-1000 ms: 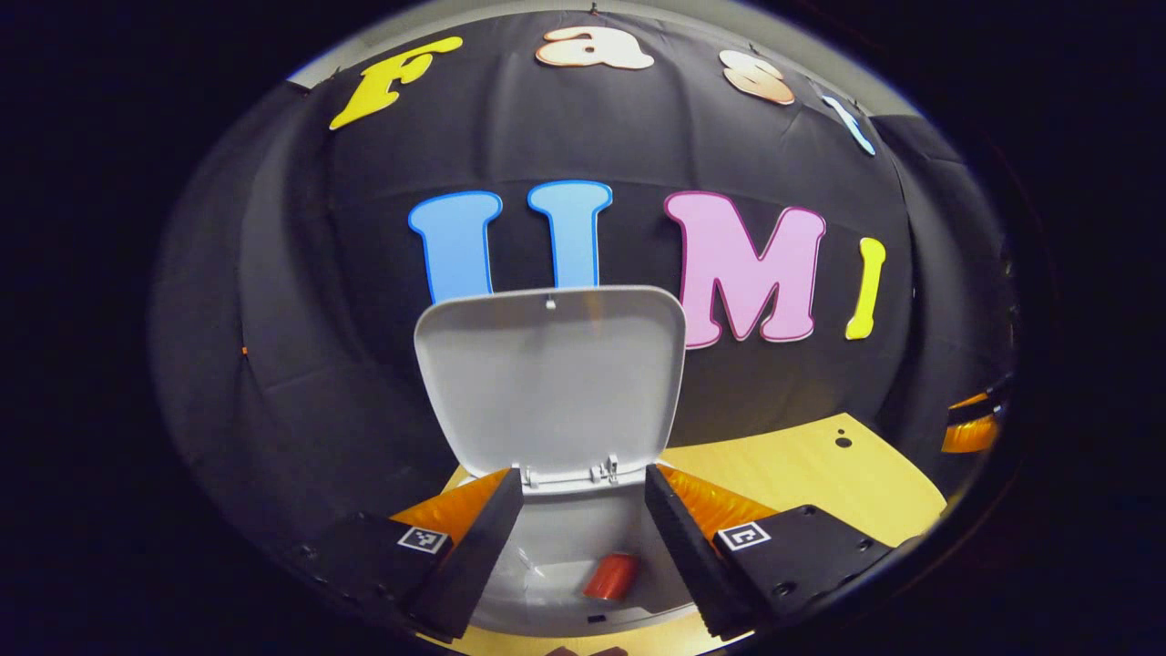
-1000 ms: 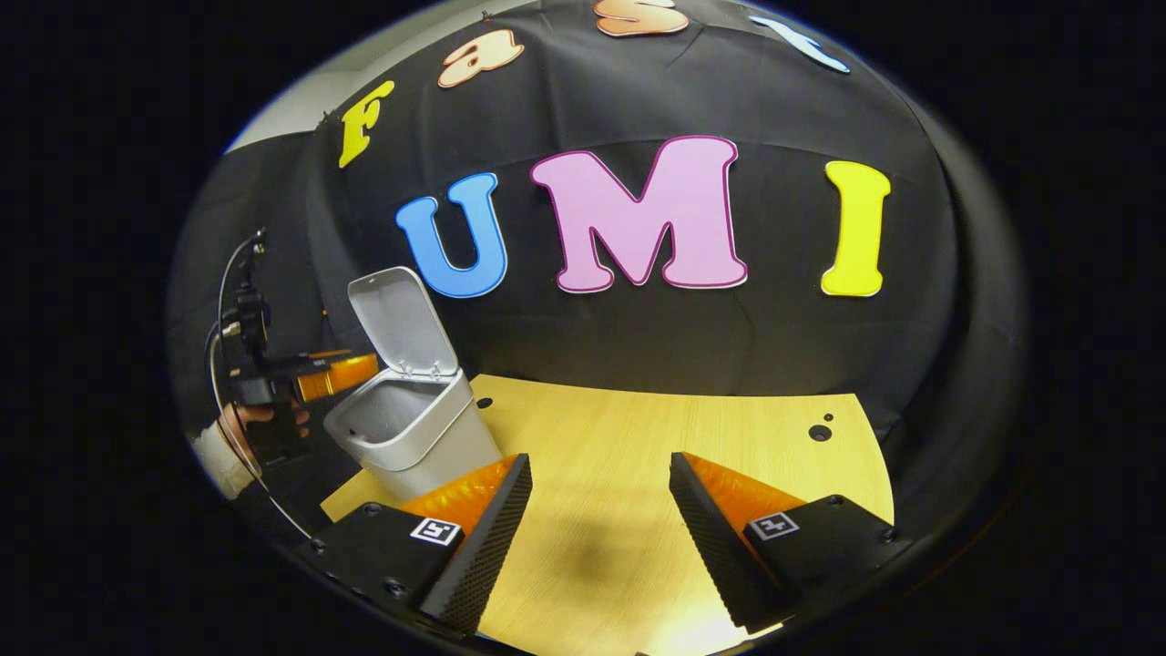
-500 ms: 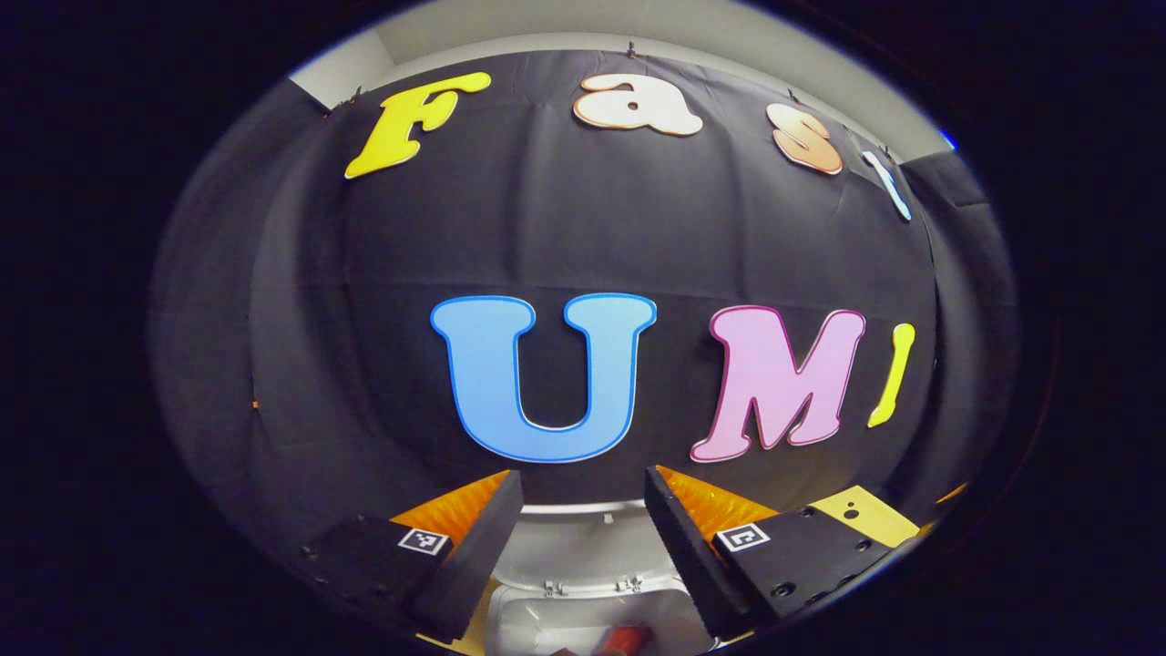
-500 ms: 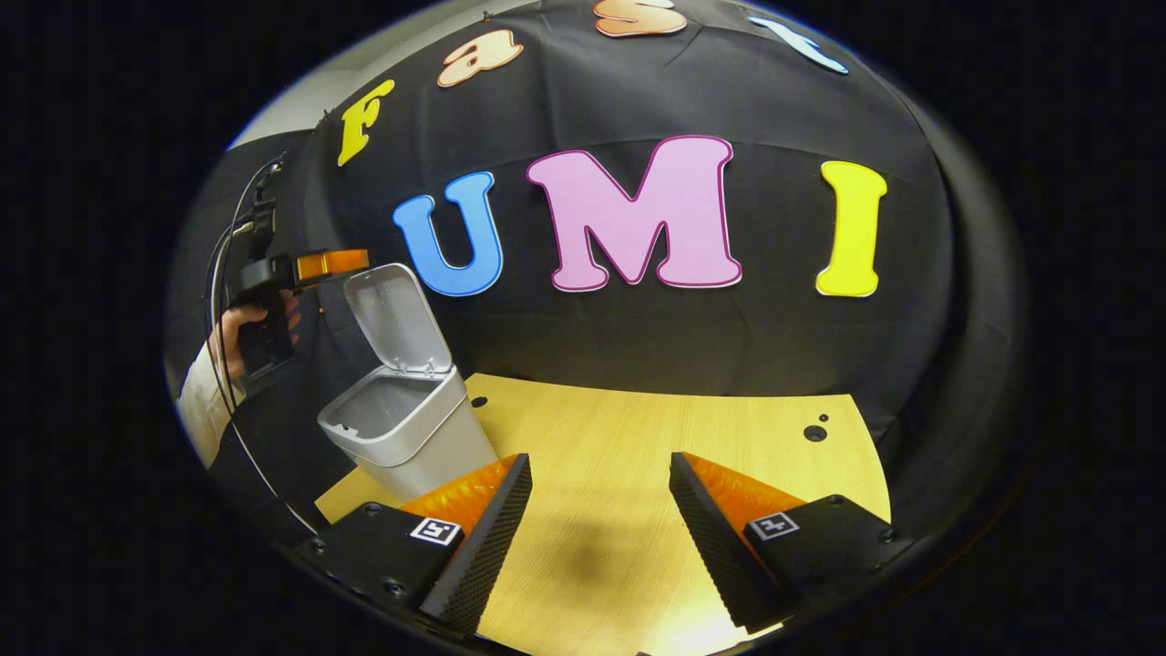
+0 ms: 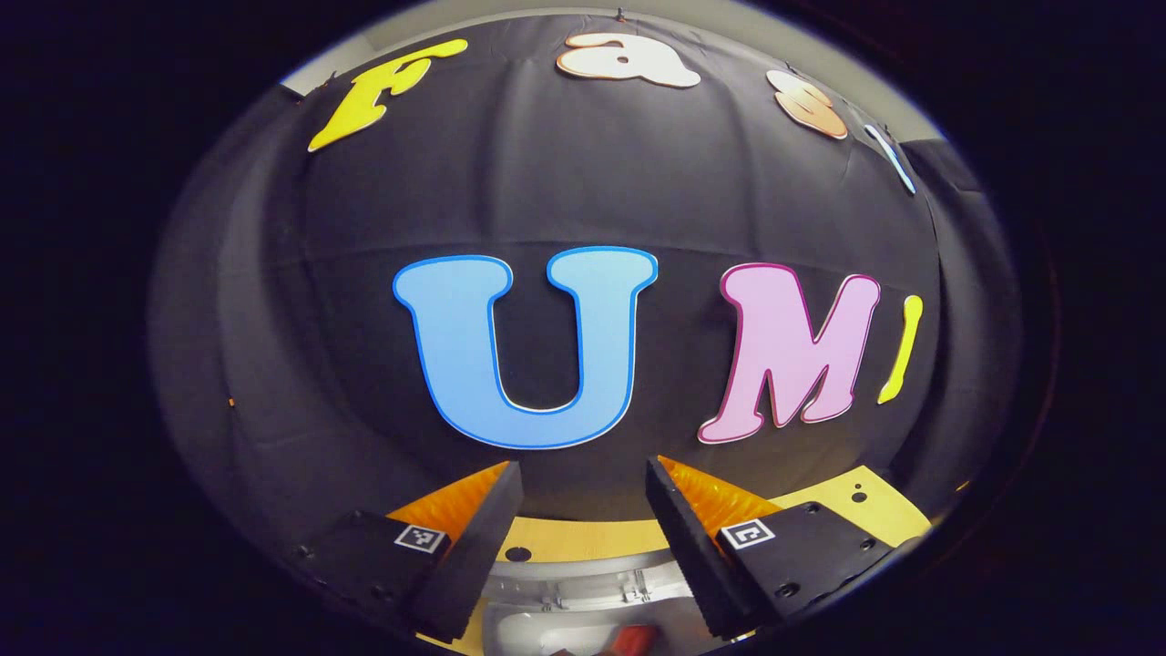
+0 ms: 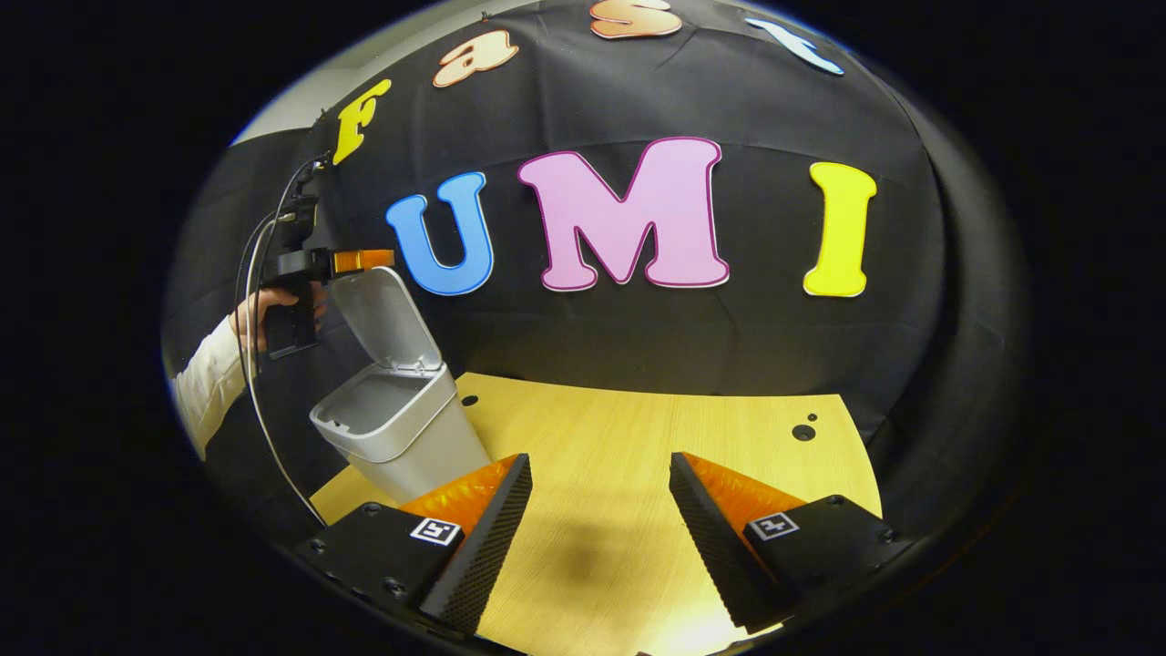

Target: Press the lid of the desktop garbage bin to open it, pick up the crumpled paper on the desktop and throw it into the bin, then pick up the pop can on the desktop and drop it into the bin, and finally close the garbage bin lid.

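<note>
Seen from the right gripper view, the left tool has risen from beside the bin to the top edge of the upright lid, perhaps touching it. In the left gripper view, the lid's broad inner face is gone; the hinge edge sits low between the fingers.

Surfaces: plastic, wood grain, cloth.
Bin smooth matt plastic, lid the same, faint sheen. Table pale wood grain, satin, light glare near the front. Wall matt cloth, creased. Right gripper: ribbed, rough-looking pads. Can glossy, blurred.
</note>
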`<state>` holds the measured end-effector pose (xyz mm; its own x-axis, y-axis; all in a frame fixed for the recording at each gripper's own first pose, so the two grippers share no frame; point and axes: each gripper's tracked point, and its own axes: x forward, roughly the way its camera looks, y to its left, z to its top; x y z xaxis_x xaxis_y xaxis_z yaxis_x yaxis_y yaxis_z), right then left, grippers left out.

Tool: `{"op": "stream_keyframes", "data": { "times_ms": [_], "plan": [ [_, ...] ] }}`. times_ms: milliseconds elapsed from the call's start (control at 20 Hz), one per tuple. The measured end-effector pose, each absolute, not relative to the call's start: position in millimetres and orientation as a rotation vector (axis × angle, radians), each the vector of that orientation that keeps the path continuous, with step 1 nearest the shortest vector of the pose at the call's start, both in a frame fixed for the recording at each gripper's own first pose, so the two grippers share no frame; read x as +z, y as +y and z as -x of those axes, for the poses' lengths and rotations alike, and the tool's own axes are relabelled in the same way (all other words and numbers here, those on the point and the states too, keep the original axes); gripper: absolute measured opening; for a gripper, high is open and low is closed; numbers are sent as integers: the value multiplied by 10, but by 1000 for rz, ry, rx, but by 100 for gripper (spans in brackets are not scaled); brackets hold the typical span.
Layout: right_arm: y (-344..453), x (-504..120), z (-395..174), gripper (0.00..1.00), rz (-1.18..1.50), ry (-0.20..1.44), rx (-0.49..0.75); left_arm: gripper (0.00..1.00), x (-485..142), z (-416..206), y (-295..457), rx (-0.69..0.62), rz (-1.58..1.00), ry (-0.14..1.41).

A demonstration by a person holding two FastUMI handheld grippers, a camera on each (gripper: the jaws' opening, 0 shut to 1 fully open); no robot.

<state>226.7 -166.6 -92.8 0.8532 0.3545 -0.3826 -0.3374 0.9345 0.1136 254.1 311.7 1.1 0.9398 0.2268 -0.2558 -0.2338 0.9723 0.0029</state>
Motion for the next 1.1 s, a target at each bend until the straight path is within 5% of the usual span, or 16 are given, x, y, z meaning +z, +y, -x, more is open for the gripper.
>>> {"op": "stream_keyframes", "data": {
  "times_ms": [1100],
  "plan": [
    [-1296, -971, -2262, 98, -42, 424, 454, 96, -1411, -1105, 2379, 128, 70, 660]
  ]
}}
